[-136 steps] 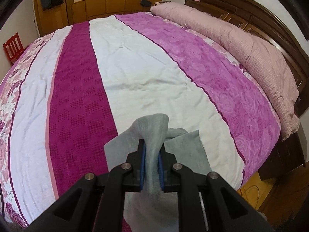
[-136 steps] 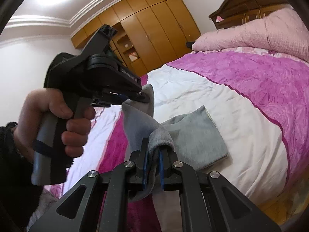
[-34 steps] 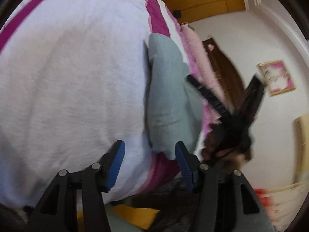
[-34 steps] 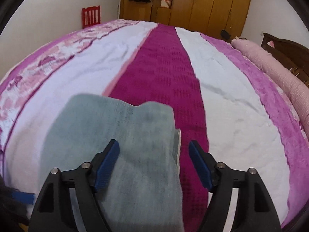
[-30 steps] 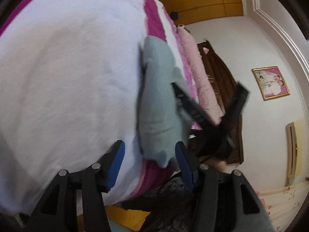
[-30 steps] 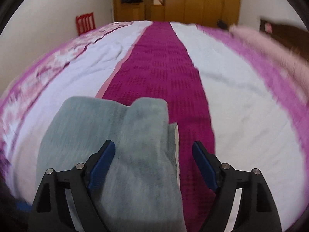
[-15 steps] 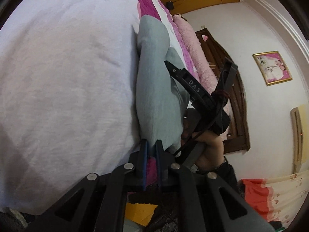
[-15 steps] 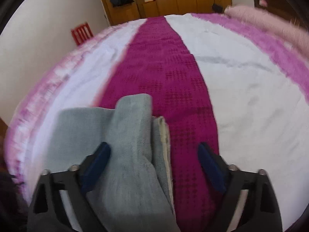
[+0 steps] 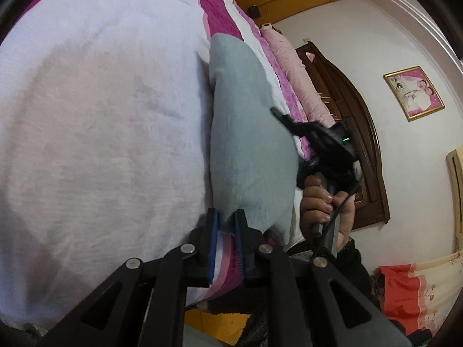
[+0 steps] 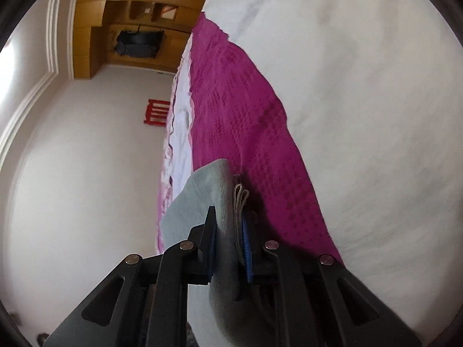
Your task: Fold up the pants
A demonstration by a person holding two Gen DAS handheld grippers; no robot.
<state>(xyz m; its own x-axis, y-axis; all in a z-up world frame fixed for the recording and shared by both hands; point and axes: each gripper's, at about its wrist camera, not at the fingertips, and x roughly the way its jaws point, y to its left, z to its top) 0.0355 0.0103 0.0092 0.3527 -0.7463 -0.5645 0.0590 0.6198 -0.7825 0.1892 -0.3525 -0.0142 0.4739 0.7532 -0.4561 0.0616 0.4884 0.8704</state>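
The pants [image 9: 249, 150], grey and already doubled into a thick bundle, lay on the bed [image 9: 95, 121] near its edge, across the white and magenta stripes of the cover; both claws had hold of the near end. The left gripper [image 9: 226, 224] had its jaws drawn in on one corner of the grey cloth, the blue pads pressing a thin lip of it; the right gripper [image 10: 229, 241] had just been closing, and now clenched the stacked layers at the other corner, where pale inner edges showed beside the grey.

The step in hand looked to be another fold, carrying the near end over onto the far part; to do it well, both corners should rise together and travel level, so that the bundle did not skew; the right claw held several layers, so its bite ought to be checked as deep enough that none slipped out on the lift. The left bite seemed shallow, and a slow lift would guard against the cloth pulling free. The edges should be laid flush with the far edge before the jaws let go, then smoothed; a pull towards the bed's edge risked dragging the cover, or the pants off it. The right hand [image 9: 327, 199] gripped its handle just beside the bundle.
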